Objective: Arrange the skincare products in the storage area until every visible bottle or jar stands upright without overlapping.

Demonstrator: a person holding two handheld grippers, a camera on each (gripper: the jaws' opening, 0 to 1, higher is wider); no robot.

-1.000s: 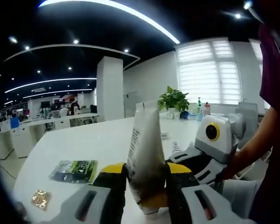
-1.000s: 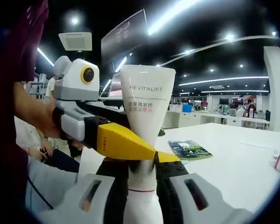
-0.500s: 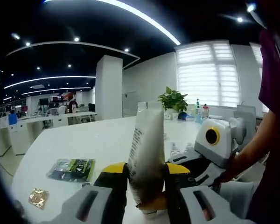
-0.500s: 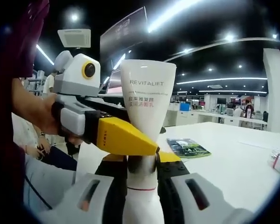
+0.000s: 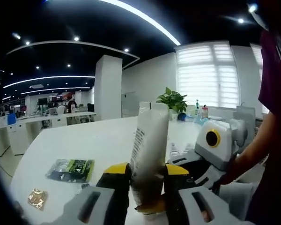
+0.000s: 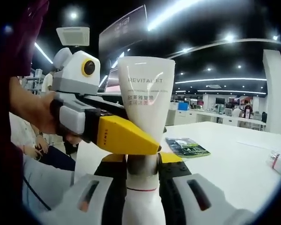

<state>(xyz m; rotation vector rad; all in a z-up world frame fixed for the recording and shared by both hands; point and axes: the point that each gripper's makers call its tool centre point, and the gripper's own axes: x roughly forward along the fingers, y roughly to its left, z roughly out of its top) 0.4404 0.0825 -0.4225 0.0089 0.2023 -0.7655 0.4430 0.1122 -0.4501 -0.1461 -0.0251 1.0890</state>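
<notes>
A white tube printed REVITALIFT stands with its wide crimped end up and its cap end down between my right gripper's jaws. My right gripper is shut on the tube's narrow lower part. In the left gripper view the same tube shows edge-on, and my left gripper is shut on it between yellow fingers. The left gripper's yellow finger reaches in from the left and presses the tube just above the right jaws. The right gripper's body comes in from the right, held by a person's hand.
The white table carries a green packet and a small golden packet at the left. A potted plant and small bottles stand at its far end. A small item lies at the right.
Both views have shifted only slightly. Both grippers keep their hold on the tube, which stays upright between them.
</notes>
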